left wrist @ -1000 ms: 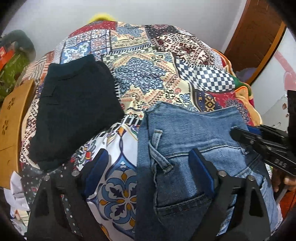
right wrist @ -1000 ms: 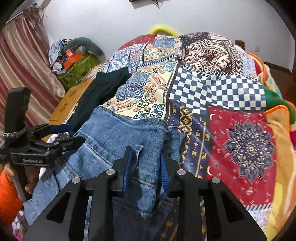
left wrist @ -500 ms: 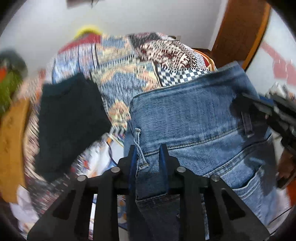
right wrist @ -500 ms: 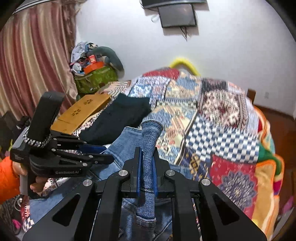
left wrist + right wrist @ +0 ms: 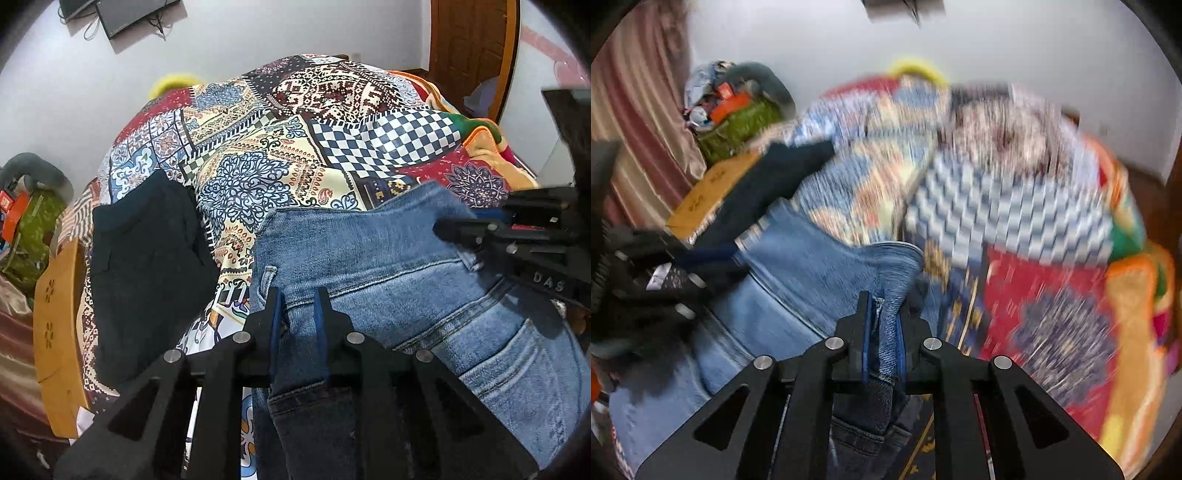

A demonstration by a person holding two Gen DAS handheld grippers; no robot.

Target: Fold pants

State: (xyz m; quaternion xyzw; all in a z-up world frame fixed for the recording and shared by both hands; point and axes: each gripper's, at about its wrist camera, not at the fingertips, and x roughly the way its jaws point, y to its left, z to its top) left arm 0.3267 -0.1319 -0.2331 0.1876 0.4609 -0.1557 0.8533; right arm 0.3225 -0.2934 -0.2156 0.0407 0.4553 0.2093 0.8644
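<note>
Pinching the waistband of the jeans [image 5: 388, 266] with both my left gripper [image 5: 297, 325] and right gripper [image 5: 882, 328], jaws pressed on denim above the bed [image 5: 332, 122], I judge them heavy, floppy, best gripped at thick seams.

My left wrist cam looks forward over its claw [image 5: 297, 314], close above the jeans [image 5: 388, 266], quilt [image 5: 295, 147] ahead. Right wrist cam, blurred, faces likewise past its claw [image 5: 882, 321]. Both share jeans, quilt, black cloth [image 5: 147, 266] left of claw.
</note>
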